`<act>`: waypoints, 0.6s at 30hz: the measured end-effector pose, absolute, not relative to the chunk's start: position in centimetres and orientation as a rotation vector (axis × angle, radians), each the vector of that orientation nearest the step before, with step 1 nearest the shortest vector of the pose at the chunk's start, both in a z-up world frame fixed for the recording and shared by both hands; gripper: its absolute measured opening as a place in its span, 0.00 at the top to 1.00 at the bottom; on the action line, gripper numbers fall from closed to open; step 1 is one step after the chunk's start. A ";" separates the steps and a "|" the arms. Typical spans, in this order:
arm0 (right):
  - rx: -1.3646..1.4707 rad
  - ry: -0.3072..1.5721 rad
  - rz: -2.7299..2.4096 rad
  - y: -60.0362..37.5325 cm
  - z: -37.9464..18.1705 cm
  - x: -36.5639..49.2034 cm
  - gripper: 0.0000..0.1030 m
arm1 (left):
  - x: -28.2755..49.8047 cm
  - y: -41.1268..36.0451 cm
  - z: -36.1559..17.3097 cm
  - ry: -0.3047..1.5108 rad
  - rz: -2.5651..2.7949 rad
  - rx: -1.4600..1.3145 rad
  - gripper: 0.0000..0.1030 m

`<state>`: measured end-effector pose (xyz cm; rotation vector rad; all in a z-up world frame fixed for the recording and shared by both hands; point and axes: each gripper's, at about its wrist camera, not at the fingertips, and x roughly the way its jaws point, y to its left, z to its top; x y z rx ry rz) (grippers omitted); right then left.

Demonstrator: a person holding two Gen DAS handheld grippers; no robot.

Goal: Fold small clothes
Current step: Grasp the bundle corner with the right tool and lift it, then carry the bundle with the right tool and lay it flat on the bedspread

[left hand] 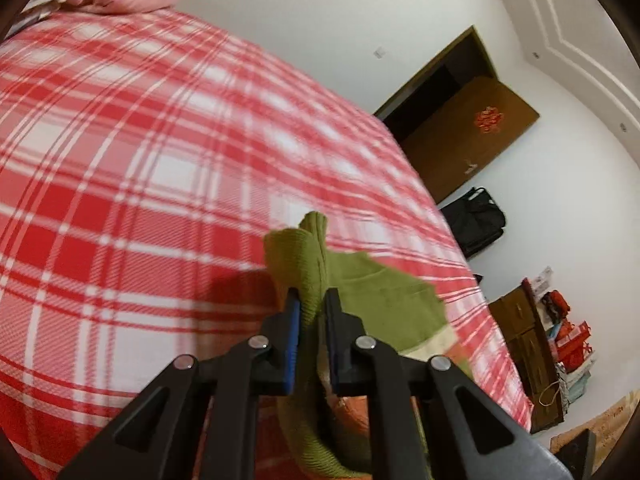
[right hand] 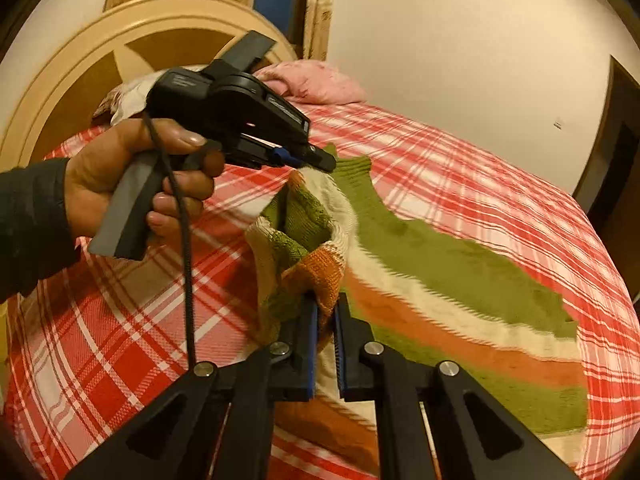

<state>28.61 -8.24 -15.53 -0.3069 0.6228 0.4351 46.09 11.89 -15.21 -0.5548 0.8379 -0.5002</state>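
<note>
While ribbed, the striped knit sweater (right hand: 460, 280) drapes over checked bedspread (left hand: 120, 200).

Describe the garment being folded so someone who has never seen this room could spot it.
On the bed with the red and white plaid cover lies a small knitted sweater. It alone is green with cream and orange stripes, unlike the pink pillow at the head.

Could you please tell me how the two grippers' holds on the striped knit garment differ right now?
The left gripper is shut on a plain green ribbed part of the knit garment, whereas the right gripper is shut on an orange and cream striped part. The left gripper's hold is farther up the plaid bedspread; the right's is nearer. Both lift one edge while the rest lies flat.
</note>
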 end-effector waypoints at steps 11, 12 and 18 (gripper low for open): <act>-0.204 0.592 0.393 -13.4 -13.1 27.9 0.94 | 46.8 6.1 -11.0 0.791 -0.578 -0.505 0.89; -0.191 0.588 0.384 -14.2 -12.8 27.8 0.94 | 46.9 5.4 -10.6 0.786 -0.585 -0.498 0.89; -0.098 0.571 0.340 -18.7 -11.6 27.2 0.94 | 47.8 0.8 -9.0 0.774 -0.632 -0.466 0.90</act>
